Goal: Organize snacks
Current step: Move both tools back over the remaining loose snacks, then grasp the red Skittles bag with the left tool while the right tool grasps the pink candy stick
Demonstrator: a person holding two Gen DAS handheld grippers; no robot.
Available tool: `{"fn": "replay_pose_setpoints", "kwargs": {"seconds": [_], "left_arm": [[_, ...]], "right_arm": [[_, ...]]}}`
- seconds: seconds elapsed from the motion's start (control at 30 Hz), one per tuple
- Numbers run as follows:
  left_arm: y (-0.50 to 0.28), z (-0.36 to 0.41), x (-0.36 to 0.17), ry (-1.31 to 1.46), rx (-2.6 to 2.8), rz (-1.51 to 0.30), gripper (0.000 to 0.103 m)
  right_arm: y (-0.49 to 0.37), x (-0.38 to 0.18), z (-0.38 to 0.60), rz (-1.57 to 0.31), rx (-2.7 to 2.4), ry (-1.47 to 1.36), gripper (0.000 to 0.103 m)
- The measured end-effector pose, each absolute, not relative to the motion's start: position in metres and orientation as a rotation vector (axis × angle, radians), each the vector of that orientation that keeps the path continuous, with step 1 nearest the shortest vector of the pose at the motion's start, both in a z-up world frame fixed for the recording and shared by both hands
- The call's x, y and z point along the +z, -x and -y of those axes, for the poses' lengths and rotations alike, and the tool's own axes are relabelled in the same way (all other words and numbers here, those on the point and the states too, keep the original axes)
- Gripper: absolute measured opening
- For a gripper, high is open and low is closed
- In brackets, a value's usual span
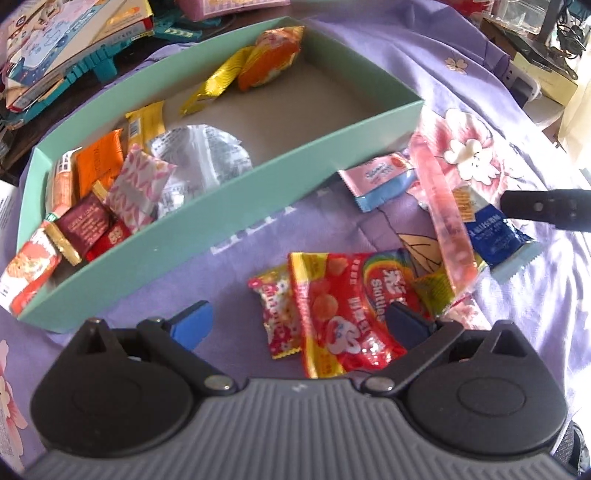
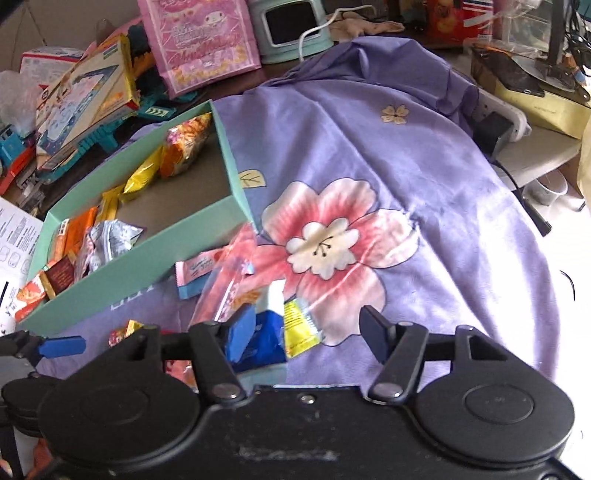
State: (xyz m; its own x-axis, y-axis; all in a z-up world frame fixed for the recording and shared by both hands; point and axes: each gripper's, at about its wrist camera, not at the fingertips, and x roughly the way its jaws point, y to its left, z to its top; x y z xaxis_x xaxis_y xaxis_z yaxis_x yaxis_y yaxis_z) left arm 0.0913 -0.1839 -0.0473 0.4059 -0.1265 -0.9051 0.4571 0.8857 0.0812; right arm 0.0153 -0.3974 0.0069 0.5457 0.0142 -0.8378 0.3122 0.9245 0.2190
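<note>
A teal box (image 1: 184, 236) on the purple cloth holds several wrapped snacks at its left end. My left gripper (image 1: 299, 325) is open and low over a red Skittles bag (image 1: 347, 314) and a small red candy packet (image 1: 275, 314); its right pad overlaps the bag. My right gripper (image 2: 310, 332) is open with a blue packet (image 2: 269, 332) with a yellow end between its jaws. The left pad is at the packet, the right pad is apart from it. A long clear pink packet (image 2: 229, 273) and a pink-and-blue packet (image 2: 195, 275) lie beside the box (image 2: 129, 266).
The purple flowered cloth (image 2: 406, 147) stretches bare to the right. Stacked boxes and books (image 2: 85, 96), a pink bag (image 2: 203, 40) and a pale green device (image 2: 291, 26) crowd the back. A power strip (image 2: 502, 125) and cables lie at the right edge.
</note>
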Motion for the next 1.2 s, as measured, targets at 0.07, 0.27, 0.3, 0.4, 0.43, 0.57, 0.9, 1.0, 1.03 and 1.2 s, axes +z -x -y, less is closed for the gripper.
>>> {"fn": "replay_pose_setpoints", "kwargs": {"seconds": [0.07, 0.27, 0.3, 0.4, 0.43, 0.57, 0.9, 1.0, 1.03, 1.2], "left_arm": [[-0.088, 0.189, -0.047, -0.354, -0.401, -1.086, 0.096], [-0.077, 0.199, -0.051, -0.365, -0.472, -1.077, 0.064], [-0.076, 0.2, -0.051, -0.367, -0.486, -1.07, 0.061], [-0.075, 0.199, -0.051, -0.356, -0.499, -1.066, 0.063], [-0.076, 0.199, -0.052, -0.348, -0.502, -1.067, 0.071], [-0.071, 0.205, -0.057, -0.392, -0.513, -1.053, 0.078], [-0.064, 0.204, -0.046, -0.397, -0.539, -1.009, 0.025], [-0.065, 0.192, -0.046, -0.363, -0.539, -1.032, 0.026], [-0.065, 0.188, -0.046, -0.354, -0.536, -1.038, 0.026], [-0.063, 0.167, -0.046, -0.312, -0.516, -1.081, 0.027]], "right_arm": [[-0.019, 0.007, 0.391, -0.988, -0.158, -0.352, 0.053], [-0.028, 0.003, 0.376, -0.995, -0.125, -0.326, 0.027], [-0.028, 0.003, 0.374, -0.994, -0.124, -0.322, 0.027], [-0.032, 0.001, 0.371, -1.001, -0.103, -0.326, 0.027], [-0.03, 0.001, 0.372, -1.003, -0.094, -0.33, 0.027], [-0.03, -0.002, 0.375, -0.997, -0.085, -0.355, 0.03], [-0.018, 0.007, 0.364, -0.972, -0.083, -0.305, 0.016], [-0.011, 0.007, 0.368, -0.991, -0.088, -0.309, 0.013], [-0.008, 0.007, 0.369, -0.997, -0.087, -0.312, 0.013], [0.011, 0.0, 0.369, -1.05, -0.083, -0.315, 0.012]]}}
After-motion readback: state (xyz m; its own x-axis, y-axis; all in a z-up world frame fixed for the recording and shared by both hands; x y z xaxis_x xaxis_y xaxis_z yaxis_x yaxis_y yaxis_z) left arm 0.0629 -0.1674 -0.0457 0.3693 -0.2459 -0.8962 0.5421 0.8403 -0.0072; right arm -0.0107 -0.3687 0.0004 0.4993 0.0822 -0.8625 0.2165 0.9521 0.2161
